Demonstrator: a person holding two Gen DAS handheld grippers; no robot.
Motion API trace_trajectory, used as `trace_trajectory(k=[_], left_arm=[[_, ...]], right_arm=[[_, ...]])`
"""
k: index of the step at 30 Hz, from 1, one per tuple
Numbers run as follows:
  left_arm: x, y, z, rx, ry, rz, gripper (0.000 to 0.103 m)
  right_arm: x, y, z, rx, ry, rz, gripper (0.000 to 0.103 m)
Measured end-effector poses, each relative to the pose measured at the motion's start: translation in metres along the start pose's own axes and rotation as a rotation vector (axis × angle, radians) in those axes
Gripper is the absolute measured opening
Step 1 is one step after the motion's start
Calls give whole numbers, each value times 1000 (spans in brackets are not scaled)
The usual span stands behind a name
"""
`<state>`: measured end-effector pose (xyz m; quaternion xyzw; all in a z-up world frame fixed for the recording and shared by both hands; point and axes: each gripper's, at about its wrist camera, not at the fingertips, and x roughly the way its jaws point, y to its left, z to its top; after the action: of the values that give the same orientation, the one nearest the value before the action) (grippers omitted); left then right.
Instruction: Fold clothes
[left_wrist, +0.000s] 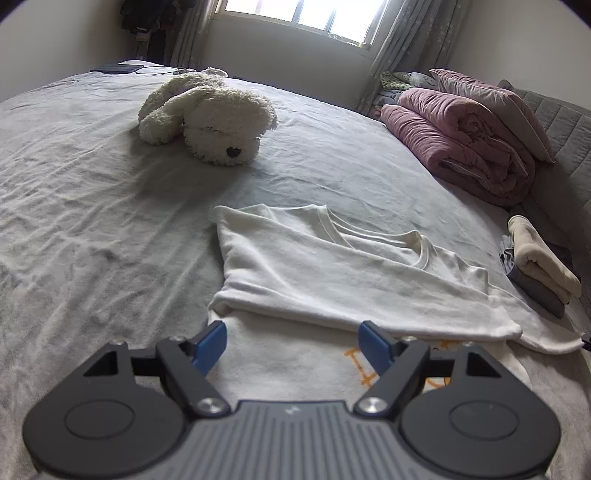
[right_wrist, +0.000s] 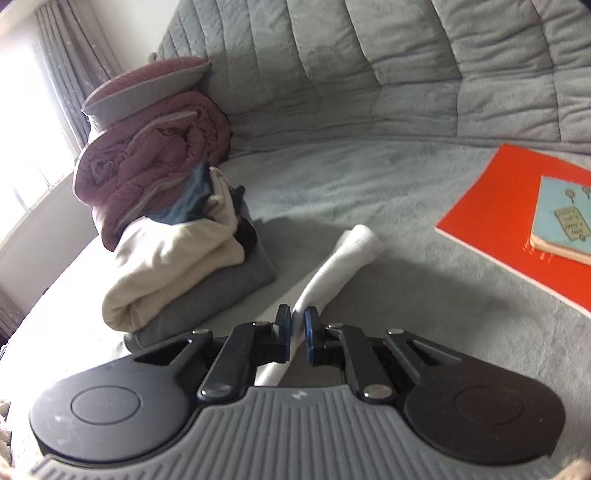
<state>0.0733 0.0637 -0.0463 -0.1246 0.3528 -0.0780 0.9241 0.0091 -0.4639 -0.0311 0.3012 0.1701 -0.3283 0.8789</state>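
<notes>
A white T-shirt (left_wrist: 332, 266) lies on the grey bed (left_wrist: 92, 221) with its upper half folded down over the lower part, which bears an orange print. My left gripper (left_wrist: 291, 326) hovers over the shirt's near part, its blue pads wide apart with nothing pinched between them. In the right wrist view my right gripper (right_wrist: 298, 312) is shut on a narrow bunched strip of white cloth (right_wrist: 343, 254) that runs forward from the pads across the bed. It looks like a part of the shirt, though which part I cannot tell.
A white plush dog (left_wrist: 210, 118) lies at the far middle of the bed. A rolled pink quilt (left_wrist: 461, 147) and a pile of folded clothes (right_wrist: 177, 258) sit at the right by the grey headboard (right_wrist: 369, 55). An orange book (right_wrist: 509, 214) carries a small blue booklet (right_wrist: 565, 225).
</notes>
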Motion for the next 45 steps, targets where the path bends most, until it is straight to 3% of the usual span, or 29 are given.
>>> trace_trajectory(k=[6, 10, 11, 15, 16, 17, 25, 30, 33, 35, 36, 45], left_arm=[[-9, 9, 2, -26, -16, -2, 79], [-15, 15, 2, -40, -17, -8, 79], [-16, 16, 1, -43, -14, -10, 79], [-18, 16, -1, -37, -6, -16, 79], [-18, 16, -2, -35, -5, -16, 79], [-18, 16, -2, -34, -4, -17, 79], [-11, 10, -4, -29, 15, -22, 79], [-2, 8, -6, -25, 34, -16, 79], [2, 8, -5, -30, 41, -18, 79], [4, 7, -5, -30, 46, -19, 79], [5, 7, -5, -31, 47, -19, 79], [2, 9, -1, -70, 43, -34, 79]], right_arm=[[-32, 22, 15, -30, -124, 105, 3], [-46, 30, 24, -25, -109, 131, 6], [-45, 28, 25, -7, -80, 139, 15], [-35, 14, 18, 63, 23, 98, 26], [-32, 11, 15, 78, 42, 80, 47], [-29, 7, 12, 96, 51, 56, 59], [6, -13, -12, 61, 119, -100, 59], [21, -14, -20, -22, 82, -105, 60], [31, -9, -20, -78, 61, -100, 55], [33, -9, -20, -90, 50, -93, 16], [33, -10, -20, -91, 46, -89, 12], [-15, 26, 2, -115, -107, 56, 8]])
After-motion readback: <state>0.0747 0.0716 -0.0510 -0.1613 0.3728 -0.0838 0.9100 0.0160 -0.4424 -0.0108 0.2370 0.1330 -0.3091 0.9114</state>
